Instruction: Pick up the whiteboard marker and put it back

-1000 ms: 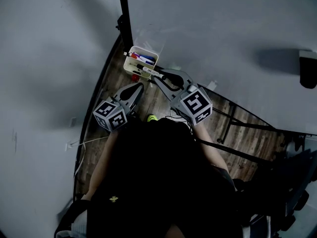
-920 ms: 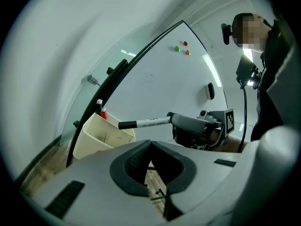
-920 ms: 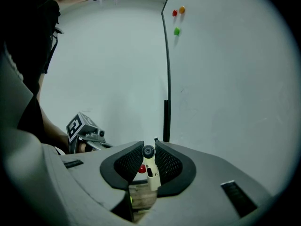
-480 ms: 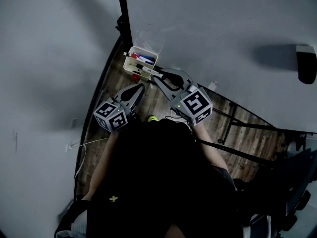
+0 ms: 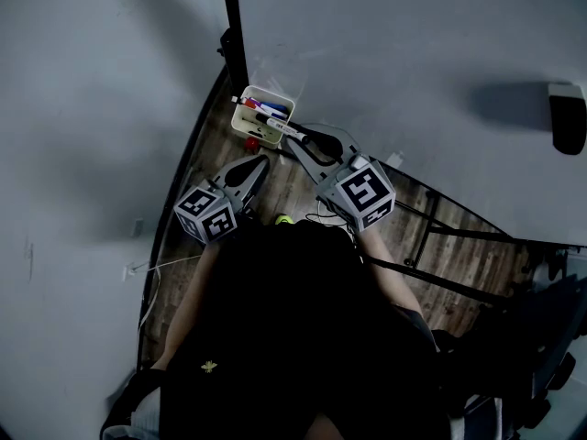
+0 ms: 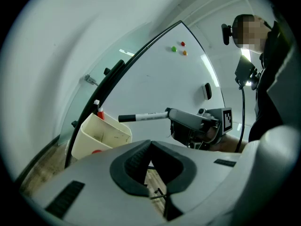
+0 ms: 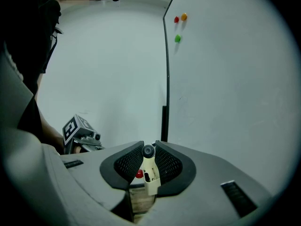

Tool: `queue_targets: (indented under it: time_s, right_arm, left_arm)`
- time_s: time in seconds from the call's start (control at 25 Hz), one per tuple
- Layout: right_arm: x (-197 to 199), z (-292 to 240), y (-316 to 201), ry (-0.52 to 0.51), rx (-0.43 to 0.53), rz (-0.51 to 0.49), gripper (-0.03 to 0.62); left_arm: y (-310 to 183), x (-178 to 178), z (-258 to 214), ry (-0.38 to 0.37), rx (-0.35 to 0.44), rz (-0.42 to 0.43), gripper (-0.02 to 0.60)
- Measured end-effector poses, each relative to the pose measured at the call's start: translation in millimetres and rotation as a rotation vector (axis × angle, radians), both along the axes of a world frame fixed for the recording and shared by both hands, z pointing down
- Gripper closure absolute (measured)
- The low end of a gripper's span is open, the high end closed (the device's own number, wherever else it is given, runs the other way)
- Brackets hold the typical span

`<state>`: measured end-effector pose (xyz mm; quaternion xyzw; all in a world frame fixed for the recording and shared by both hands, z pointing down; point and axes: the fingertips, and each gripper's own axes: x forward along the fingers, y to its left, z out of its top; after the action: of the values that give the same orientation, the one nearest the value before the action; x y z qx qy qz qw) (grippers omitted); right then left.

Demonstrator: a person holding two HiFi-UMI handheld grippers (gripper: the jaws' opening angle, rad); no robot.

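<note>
The whiteboard marker point(image 5: 282, 129), white with a black cap, lies level in my right gripper point(image 5: 295, 137), which is shut on its rear end. Its capped tip reaches over the near rim of the cream pen holder point(image 5: 246, 123), which has several markers in it. In the right gripper view the marker point(image 7: 148, 150) shows end-on, pinched between the pads. The left gripper view has the marker point(image 6: 143, 117) above the holder point(image 6: 101, 135). My left gripper point(image 5: 253, 165) hangs below and left of the holder, jaw tips together and nothing between them.
The holder hangs by the black frame point(image 5: 229, 26) of the whiteboard point(image 7: 225, 79), which carries red, orange and green magnets point(image 7: 177, 38). A red knob point(image 5: 249, 142) sits under the holder. Wooden floor point(image 5: 293, 186) and black stand legs point(image 5: 440, 232) lie below.
Almost nothing: the right gripper with the marker has shifted only slightly by the holder. The left gripper has stayed where it was.
</note>
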<state>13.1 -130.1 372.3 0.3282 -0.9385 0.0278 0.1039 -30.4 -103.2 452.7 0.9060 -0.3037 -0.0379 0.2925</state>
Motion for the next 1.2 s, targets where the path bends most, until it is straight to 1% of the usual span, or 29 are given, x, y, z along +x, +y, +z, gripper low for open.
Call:
queue_targets:
  time_s: [0.56, 0.88, 1.2]
  right_arm:
    - [2.1, 1.0, -20.6, -0.013, 0.011, 0.052, 0.522]
    - [5.4, 8.4, -34.8, -0.020, -0.007, 0.084, 0.522]
    - [5.4, 19.5, -45.6, -0.026, -0.032, 0.094, 0.522]
  left_arm:
    - [-12.9, -9.9, -4.7, -0.011, 0.016, 0.022, 0.562]
    - [-19.2, -17.4, -5.7, -0.020, 0.018, 0.030, 0.561]
    - [-23.0, -25.6, -3.7, -0.033, 0.013, 0.019, 0.562]
